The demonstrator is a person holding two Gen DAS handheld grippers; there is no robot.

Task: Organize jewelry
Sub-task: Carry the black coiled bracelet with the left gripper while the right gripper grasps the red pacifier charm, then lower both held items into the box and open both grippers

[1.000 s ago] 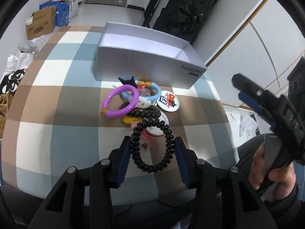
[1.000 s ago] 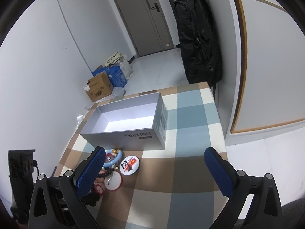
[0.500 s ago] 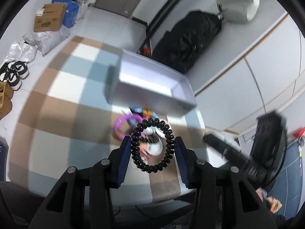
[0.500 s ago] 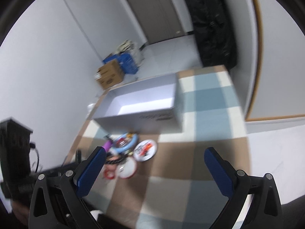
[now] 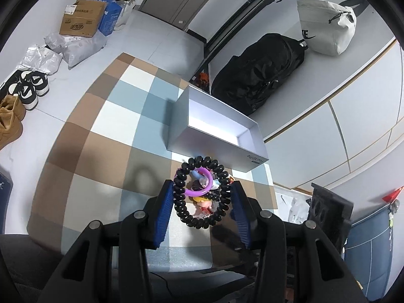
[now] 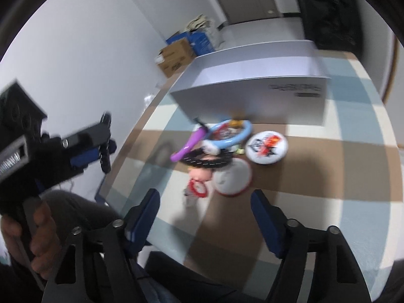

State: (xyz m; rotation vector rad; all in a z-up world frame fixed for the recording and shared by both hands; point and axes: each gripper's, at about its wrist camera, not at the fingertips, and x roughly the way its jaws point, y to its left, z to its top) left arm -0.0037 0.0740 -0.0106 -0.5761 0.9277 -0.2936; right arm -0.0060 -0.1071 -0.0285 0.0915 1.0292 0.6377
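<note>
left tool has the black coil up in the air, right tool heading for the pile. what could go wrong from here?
1. The coil is soft and gripped only at its sides by the left tool; it could flex and slip before reaching the box.
2. The right tool, jaws just closing and empty, approaches a tangled pile; the purple ring overlaps the blue ring, so one grasp may drag several.

The grey box (image 5: 217,139) carries dark print on its end wall, too small and slanted to read. The white bag (image 5: 325,27) shows part of a black logo. The cardboard carton (image 5: 80,20) bears illegible printed characters and a label.
</note>
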